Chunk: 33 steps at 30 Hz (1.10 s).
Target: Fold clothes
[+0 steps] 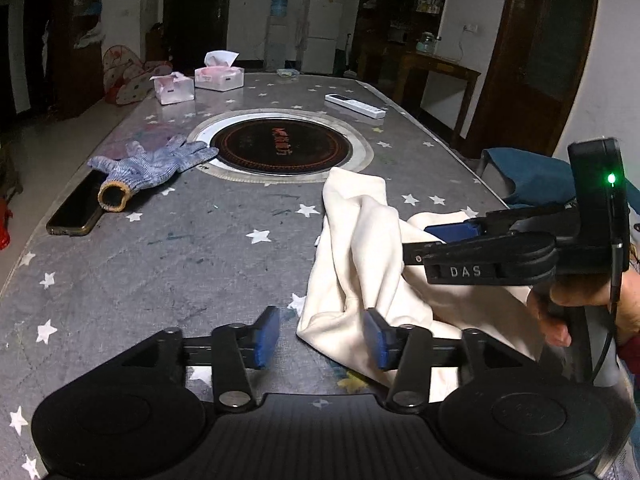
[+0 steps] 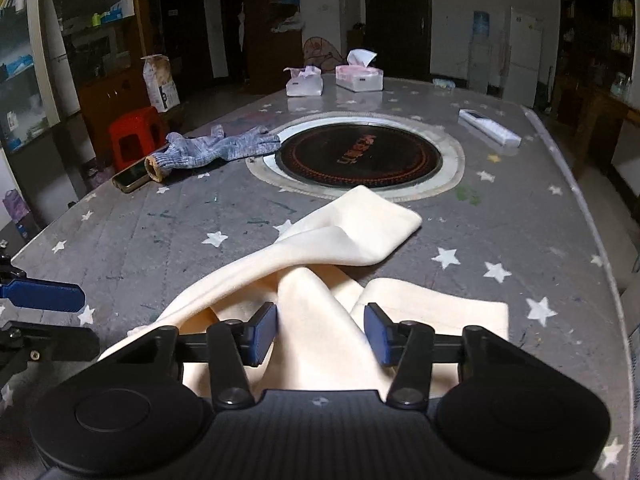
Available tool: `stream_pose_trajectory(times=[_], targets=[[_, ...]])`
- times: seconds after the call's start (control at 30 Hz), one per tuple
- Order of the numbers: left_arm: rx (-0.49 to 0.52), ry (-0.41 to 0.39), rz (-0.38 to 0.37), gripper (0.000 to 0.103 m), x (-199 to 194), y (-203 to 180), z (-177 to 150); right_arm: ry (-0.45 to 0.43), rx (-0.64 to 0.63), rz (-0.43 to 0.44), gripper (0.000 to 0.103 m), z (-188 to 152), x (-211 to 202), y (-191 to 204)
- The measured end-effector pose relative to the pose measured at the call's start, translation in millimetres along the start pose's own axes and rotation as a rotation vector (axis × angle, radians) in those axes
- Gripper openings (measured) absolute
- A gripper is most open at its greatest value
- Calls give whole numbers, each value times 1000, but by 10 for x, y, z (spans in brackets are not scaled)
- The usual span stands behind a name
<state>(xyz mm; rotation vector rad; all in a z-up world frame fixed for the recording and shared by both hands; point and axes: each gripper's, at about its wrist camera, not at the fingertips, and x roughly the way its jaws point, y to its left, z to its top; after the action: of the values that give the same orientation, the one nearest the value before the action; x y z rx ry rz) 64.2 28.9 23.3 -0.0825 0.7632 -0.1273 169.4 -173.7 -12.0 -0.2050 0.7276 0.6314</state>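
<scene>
Barely begun, by the look of it; cream garment [image 2: 340, 240] bunched and rumpled near the right edge of the table [image 1: 160, 272], between the round inset hob [image 1: 280, 146] and the near edge; one flap lapped over toward the hob, a raised ridge in the middle, no neat fold yet; flattening and every real fold apparently left to do.

Left gripper [image 1: 322, 338] wide open, holding nothing; its right pad just at the cloth's near-left hem, contact hard to judge; left pad over bare table.

Right gripper [image 2: 320, 334] likewise wide open, straddling the raised ridge of cloth without pinching it; fabric between the pads, touching or not unclear.

Elsewhere: knit glove [image 1: 156, 168] and phone [image 1: 76, 210] toward the left edge, tissue boxes [image 1: 218, 76] at the far end, remote [image 1: 354, 106] at the far right.
</scene>
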Motion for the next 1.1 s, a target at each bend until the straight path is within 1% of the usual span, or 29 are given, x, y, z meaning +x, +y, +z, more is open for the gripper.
stream_pose_trajectory(times=[0.03, 0.07, 0.1, 0.13, 0.17, 0.2, 0.23, 0.27, 0.5, 0.53, 0.57, 0.67, 0.73, 0.9, 1.03, 1.1], targets=[[-1, 2, 2, 54, 9, 4, 7, 5, -5, 2, 46, 3, 17, 0], [1, 2, 5, 56, 17, 5, 11, 10, -11, 3, 42, 6, 31, 3], [3, 1, 13, 59, 22, 4, 12, 12, -20, 1, 41, 6, 38, 13], [5, 0, 20, 60, 27, 2, 13, 12, -29, 2, 35, 6, 41, 23], [9, -1, 26, 62, 29, -1, 15, 9, -37, 10, 33, 8, 38, 33], [12, -3, 32, 67, 30, -4, 17, 5, -46, 15, 33, 8, 34, 42], [16, -7, 36, 68, 28, -8, 20, 1, -54, 13, 33, 5, 29, 50], [20, -10, 38, 68, 27, -13, 22, -3, -62, 13, 31, 1, 23, 57], [53, -14, 24, 68, 73, -78, 62, -23, -76, 35, 31, -5, -3, 50], [56, -13, 21, 68, 83, -88, 69, -24, -82, 28, 29, -6, -5, 55], [60, -12, 17, 68, 93, -99, 76, -22, -88, 21, 20, -6, -6, 62], [85, -13, 10, 67, 123, -148, 109, -20, -89, 12, 8, -6, -38, 62], [98, -13, 4, 67, 145, -184, 134, -31, -86, 14, 7, -8, -83, 57], [127, -17, -19, 67, 202, -293, 202, -66, -88, -16, 6, -31, -264, 35], [153, -12, -35, 67, 290, -392, 258, -102, -91, -75, 6, -68, -461, -6], [176, -4, -40, 67, 352, -453, 275, -120, -87, -118, 6, -95, -571, -36]])
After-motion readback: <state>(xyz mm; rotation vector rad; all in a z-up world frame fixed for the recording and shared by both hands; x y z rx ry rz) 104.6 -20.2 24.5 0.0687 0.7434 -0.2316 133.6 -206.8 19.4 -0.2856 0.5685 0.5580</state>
